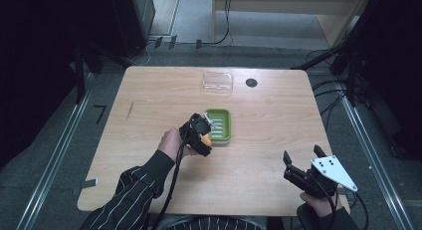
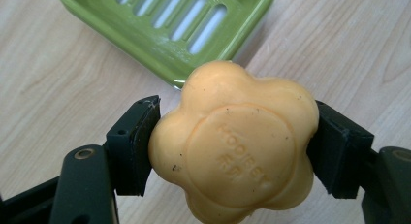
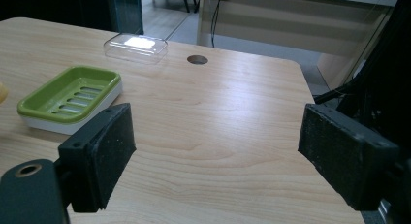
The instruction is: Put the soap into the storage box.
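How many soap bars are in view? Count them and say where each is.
1. The orange flower-shaped soap is clamped in the left gripper, just beside the green soap dish. The dish itself holds none.

soap (image 2: pixel 237 146) | embossed "HOORET", partly unclear | smaller marks below unreadable

From above, the left gripper (image 1: pixel 202 135) covers most of the orange soap (image 1: pixel 205 139) and the near-left corner of the green soap dish (image 1: pixel 221 124); in the left gripper view the dish runs off the top edge and the soap's lower lobes off the bottom; its embossed lettering is too faint to read.
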The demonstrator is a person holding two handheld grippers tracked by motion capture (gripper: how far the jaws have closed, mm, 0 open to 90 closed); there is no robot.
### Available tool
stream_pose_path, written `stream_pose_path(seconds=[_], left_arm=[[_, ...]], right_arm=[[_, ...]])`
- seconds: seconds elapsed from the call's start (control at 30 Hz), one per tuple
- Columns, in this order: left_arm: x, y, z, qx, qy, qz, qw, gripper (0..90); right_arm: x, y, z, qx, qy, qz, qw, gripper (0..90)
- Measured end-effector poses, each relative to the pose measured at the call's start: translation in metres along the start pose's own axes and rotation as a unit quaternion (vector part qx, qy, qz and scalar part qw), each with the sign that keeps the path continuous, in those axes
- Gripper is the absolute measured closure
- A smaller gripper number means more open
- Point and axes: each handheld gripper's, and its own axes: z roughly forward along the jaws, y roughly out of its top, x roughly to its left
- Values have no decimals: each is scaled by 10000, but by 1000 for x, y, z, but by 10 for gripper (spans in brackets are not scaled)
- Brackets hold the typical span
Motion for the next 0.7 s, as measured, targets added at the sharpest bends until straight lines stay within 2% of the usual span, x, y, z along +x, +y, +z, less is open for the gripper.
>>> stream_pose_path(seconds=[0.17,0.7], left_arm=[[8,5,-3,-95,41,-99,9999,279],[21,23,-8,-331,86,-124,9993,279]], right_arm=[[1,0,1,7,25,-19,10000,137],[0,0,0,8,0,2,10000,137]])
